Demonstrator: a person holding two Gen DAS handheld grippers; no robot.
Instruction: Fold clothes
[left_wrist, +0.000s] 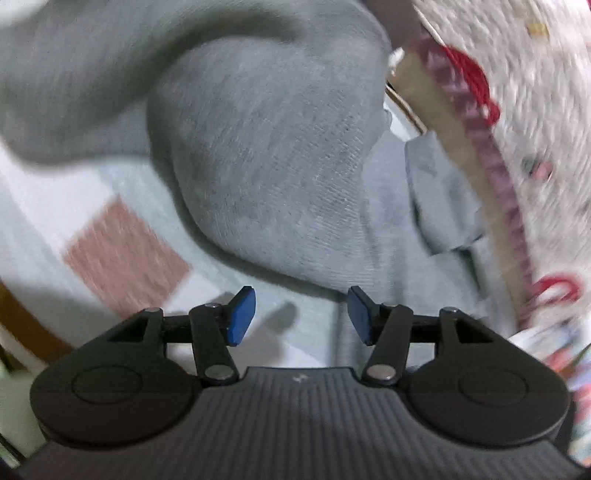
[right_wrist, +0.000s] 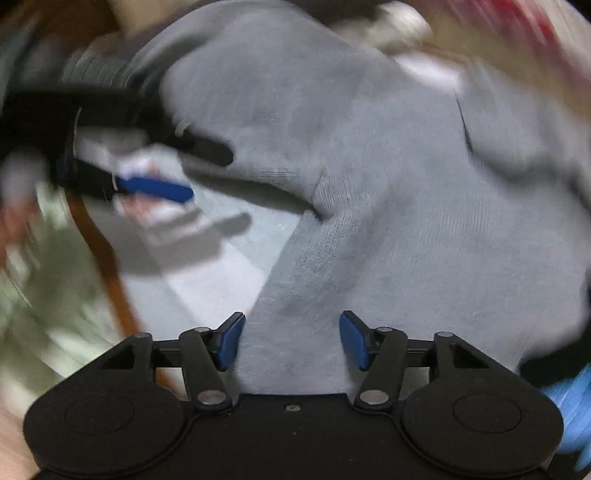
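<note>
Grey garment (left_wrist: 258, 166) cut off at twelve o'clock in both wrist views, full shape untellable. Patterned cloth (left_wrist: 535, 129) at two o'clock smeared by motion blur. Left claw (right_wrist: 155, 173) at nine o'clock in right view blurred, body cropped. Blue shape (right_wrist: 570, 406) at four o'clock unidentifiable.

Grey knit garment (left_wrist: 266, 166) on a pale blue-and-white sheet (left_wrist: 48, 206) with 1 dusty-pink square (left_wrist: 125, 254) left of the garment; white fabric (left_wrist: 535, 110) with red markings right of it; black grippers, blue pads (left_wrist: 242, 315).
</note>
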